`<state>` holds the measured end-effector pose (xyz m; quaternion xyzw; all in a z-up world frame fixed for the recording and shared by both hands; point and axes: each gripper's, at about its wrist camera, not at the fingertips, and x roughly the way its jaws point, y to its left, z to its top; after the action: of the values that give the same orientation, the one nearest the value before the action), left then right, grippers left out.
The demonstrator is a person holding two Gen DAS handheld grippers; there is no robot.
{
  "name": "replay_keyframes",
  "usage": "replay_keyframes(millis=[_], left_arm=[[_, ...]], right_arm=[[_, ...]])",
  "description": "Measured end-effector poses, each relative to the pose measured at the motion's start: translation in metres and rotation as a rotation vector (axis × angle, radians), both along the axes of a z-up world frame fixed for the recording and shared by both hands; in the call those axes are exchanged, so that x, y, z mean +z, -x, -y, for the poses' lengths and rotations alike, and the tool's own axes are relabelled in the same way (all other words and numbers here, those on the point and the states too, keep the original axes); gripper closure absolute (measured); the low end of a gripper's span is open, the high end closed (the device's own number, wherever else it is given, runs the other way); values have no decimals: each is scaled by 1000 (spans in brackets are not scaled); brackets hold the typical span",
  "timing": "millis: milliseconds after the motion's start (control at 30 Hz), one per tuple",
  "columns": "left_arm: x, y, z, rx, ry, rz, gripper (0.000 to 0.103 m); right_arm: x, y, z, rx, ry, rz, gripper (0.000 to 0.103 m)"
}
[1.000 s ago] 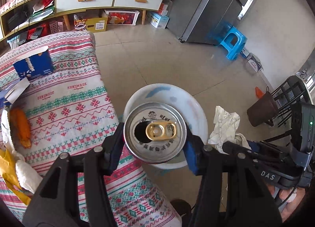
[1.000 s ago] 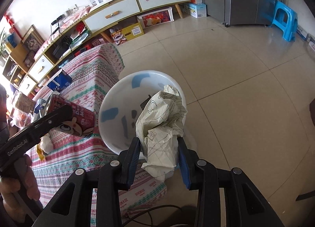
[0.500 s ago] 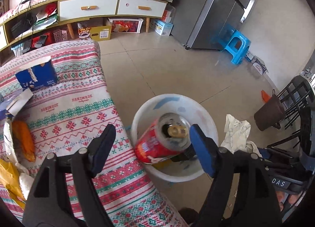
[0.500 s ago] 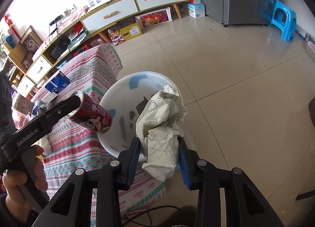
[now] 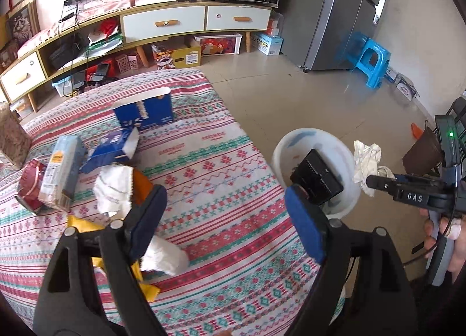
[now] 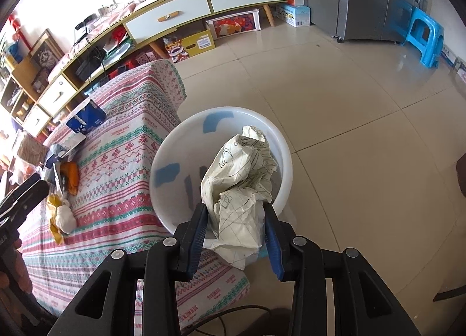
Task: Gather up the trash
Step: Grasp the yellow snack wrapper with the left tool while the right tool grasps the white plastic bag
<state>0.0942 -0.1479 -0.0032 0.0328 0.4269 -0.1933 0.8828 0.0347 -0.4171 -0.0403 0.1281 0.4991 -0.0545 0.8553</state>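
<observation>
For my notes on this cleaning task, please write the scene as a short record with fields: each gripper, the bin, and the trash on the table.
left gripper: jaws opening, nothing between them, above the tablecloth
right gripper: shut on crumpled paper, over the bin
bin: white, on the floor beside the table, a black box inside
trash on table: blue box, cartons, tissue, yellow wrapper
</observation>
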Motion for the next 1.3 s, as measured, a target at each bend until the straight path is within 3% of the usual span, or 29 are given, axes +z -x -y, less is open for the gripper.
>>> replay_keyframes(millis=[233, 300, 367, 567, 967, 1167, 1300], left_arm=[[2, 8, -59, 83, -47, -18, 15], [2, 9, -74, 109, -56, -22, 13], [1, 11, -89, 137, -49, -31, 9], [-5, 9, -123, 186, -29, -82, 9], [-31, -1, -172, 276, -7, -202, 9], [-49, -18, -161, 261, 12, -237, 9], [-66, -31, -139, 215, -43, -235, 9]], right_arm=[[-2, -16, -14, -6, 6, -18, 59], [-1, -20, -15, -28, 2, -16, 35], [0, -22, -16, -49, -3, -8, 24], [3, -25, -27, -46, -20, -13, 23], [9, -37, -93, 92, 19, -18, 20], [5, -44, -120, 155, 35, -33, 20], [3, -49, -130, 180, 34, -41, 20]])
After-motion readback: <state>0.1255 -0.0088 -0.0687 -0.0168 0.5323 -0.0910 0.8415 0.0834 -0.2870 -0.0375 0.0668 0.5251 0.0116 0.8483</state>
